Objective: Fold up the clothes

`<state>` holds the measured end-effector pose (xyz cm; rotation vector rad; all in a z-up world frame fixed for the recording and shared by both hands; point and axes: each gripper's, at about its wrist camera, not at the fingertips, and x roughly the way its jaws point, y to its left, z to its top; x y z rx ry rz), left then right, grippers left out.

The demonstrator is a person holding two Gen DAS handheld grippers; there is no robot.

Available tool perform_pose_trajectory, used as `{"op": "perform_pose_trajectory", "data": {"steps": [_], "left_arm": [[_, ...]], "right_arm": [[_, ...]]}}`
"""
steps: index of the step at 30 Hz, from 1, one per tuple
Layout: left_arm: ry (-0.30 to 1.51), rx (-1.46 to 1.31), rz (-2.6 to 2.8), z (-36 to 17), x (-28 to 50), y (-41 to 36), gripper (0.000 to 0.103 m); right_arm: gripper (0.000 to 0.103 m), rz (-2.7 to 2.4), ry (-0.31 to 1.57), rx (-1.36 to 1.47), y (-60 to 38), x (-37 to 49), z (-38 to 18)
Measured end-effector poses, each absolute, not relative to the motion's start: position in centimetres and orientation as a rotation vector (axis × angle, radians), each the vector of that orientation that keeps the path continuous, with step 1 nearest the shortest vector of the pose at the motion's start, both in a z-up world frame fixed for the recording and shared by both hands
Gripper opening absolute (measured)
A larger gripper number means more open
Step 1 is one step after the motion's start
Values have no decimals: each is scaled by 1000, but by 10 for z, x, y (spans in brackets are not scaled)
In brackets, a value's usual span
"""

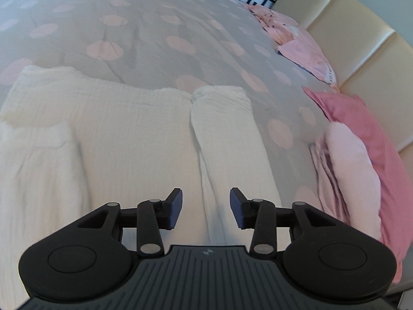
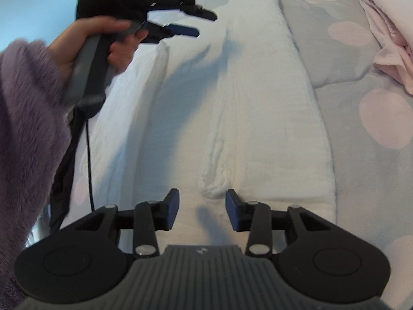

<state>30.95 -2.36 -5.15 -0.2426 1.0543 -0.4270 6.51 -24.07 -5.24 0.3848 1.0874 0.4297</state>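
Note:
A white ribbed garment [image 1: 124, 134] lies flat on the bed, with a sleeve folded inward along its right side [image 1: 224, 129]. It also shows in the right wrist view [image 2: 258, 118]. My left gripper [image 1: 206, 206] is open and empty, hovering just above the folded sleeve. In the right wrist view the left gripper [image 2: 204, 23] is held in a hand above the far part of the garment. My right gripper [image 2: 202, 210] is open and empty, low over the garment's near edge by a small bunched fold [image 2: 214, 183].
The bed has a grey cover with pink dots [image 1: 155, 33]. Pink clothes and pillows [image 1: 361, 155] lie along the right beside a cream headboard [image 1: 361, 41]. More pink fabric [image 2: 387, 25] sits at the right. A purple fuzzy sleeve [image 2: 28, 129] and a cable [image 2: 89, 155] are at the left.

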Motion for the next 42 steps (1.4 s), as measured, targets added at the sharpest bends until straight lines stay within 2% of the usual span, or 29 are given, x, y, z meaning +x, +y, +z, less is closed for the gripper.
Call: {"op": "perform_pose_trajectory", "data": {"steps": [4,11,18,20,21,22,24,25,26,29,31,32,33,34,37,40,42], "left_arm": [[1071,-237,-456,-38,253,-15,41],[1100,-225,-534,-43,156,-26,39],[1084,-248,-588,-72,107,-52,37],[1079,-236,-571,-81,104,-59,35],[1082,-240,-568,-87,105,-60,35],[1098,-244,-555,-91,106,-61,33],[1114,-231,-533,-99,106,-60,28],[1115,-214,-522,-101,105,-59,20],[1113,-188,-511,-103,105,-60,14],[1116,-179,-497,-98,101,-58,15],[1099,-150,-484,-87,91,-57,17],[1084,-142,-483,-79,86,-55,22],[1069,-134,-481,-71,81,-53,24],[1058,-130,-477,-63,76,-51,24],[1027,-134,-460,-40,64,-33,24],[1009,-172,-430,-22,55,-5,24],[999,-165,-405,-10,48,19,24]], "right_arm": [[44,406,1012,354,-263,53,-29],[44,301,945,203,-302,20,-13],[44,303,923,-51,-274,-21,-40],[38,282,907,-111,-271,-28,-51],[19,271,902,-137,-271,-30,-56],[10,263,907,-150,-273,-31,-60],[10,265,927,-141,-278,-33,-67],[10,267,937,-136,-281,-34,-70],[10,269,943,-134,-283,-35,-73],[10,272,935,-163,-280,-42,-71],[14,264,921,-170,-280,-48,-63],[17,257,904,-159,-281,-51,-56],[27,250,887,-148,-282,-54,-49],[32,243,870,-138,-283,-56,-42],[32,241,828,-104,-278,-60,-25],[40,261,824,-59,-261,-56,-16],[41,288,836,-26,-245,-52,-14]]}}
